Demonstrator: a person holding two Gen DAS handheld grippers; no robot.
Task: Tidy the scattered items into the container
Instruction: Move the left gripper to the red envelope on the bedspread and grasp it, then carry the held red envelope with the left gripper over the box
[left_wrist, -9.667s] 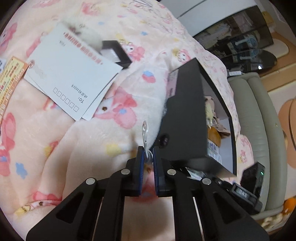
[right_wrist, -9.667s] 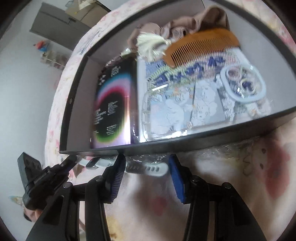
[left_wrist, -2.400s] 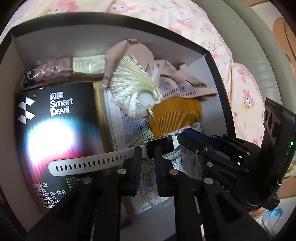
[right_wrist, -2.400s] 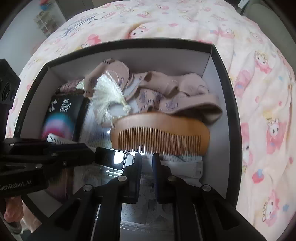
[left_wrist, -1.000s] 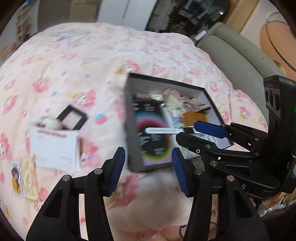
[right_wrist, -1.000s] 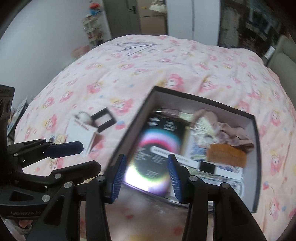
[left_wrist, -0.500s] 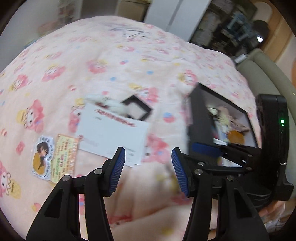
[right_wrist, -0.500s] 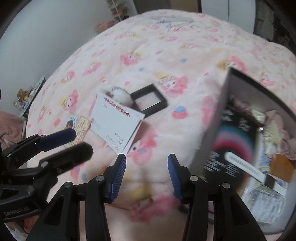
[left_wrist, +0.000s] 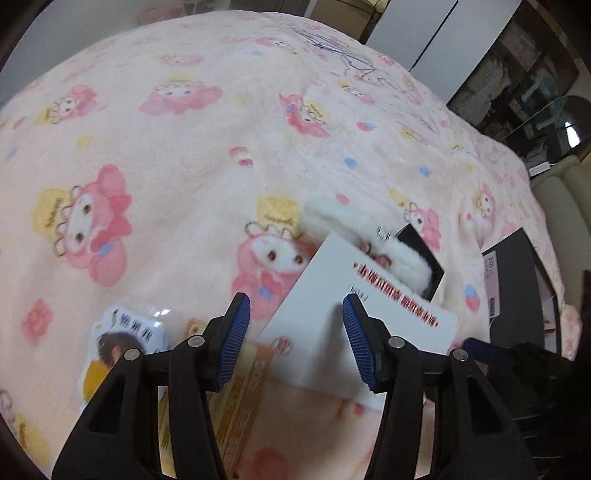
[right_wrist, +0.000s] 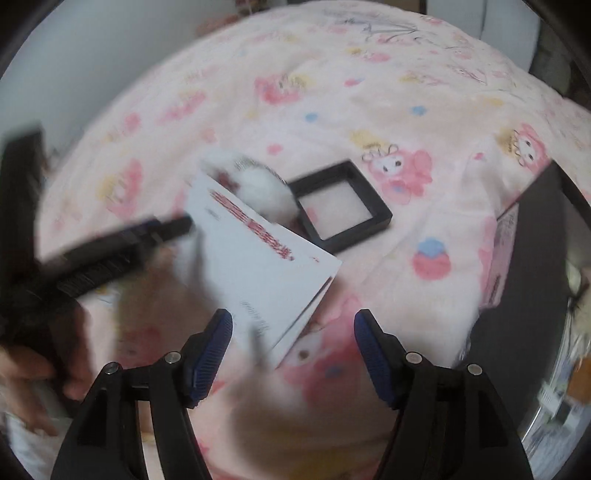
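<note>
Two wrist views look down on a fluffy pink blanket printed with cartoon rabbit figures (left_wrist: 177, 155); both frames are blurred by motion.

In the left wrist view, the left gripper (left_wrist: 295, 336) fills the lower centre, its black arms ending in blue ribbed pads that stand apart with nothing between them. Beyond the gap, at centre right, lies a white rectangular envelope with a line of red print (left_wrist: 351, 306); a fluffy white pom-pom (left_wrist: 354, 229) rests at its upper edge; a shallow black square frame case (left_wrist: 424, 254) sits just beside the pom-pom to the right. At lower left lie a die-cut sticker showing a cartoon figure with brown hair (left_wrist: 122, 339) and, beside it, an orange printed card (left_wrist: 240, 398) partly hidden behind the gripper. The black-walled storage box (left_wrist: 517, 288) is at the right edge, well apart from the envelope.

In the right wrist view, the right gripper (right_wrist: 293, 354) occupies the lower centre; its blue pads stand wide apart and hold nothing, having just been opening. The envelope (right_wrist: 255, 266) lies above the gap, its lower corner reaching toward the left pad; the pom-pom (right_wrist: 262, 188) and frame case (right_wrist: 340, 203) sit above it. The storage box (right_wrist: 528, 258) runs down the right edge. The left gripper (right_wrist: 122, 240) appears as a dark blur at middle left; a hand (right_wrist: 33, 373) shows at lower left.
</note>
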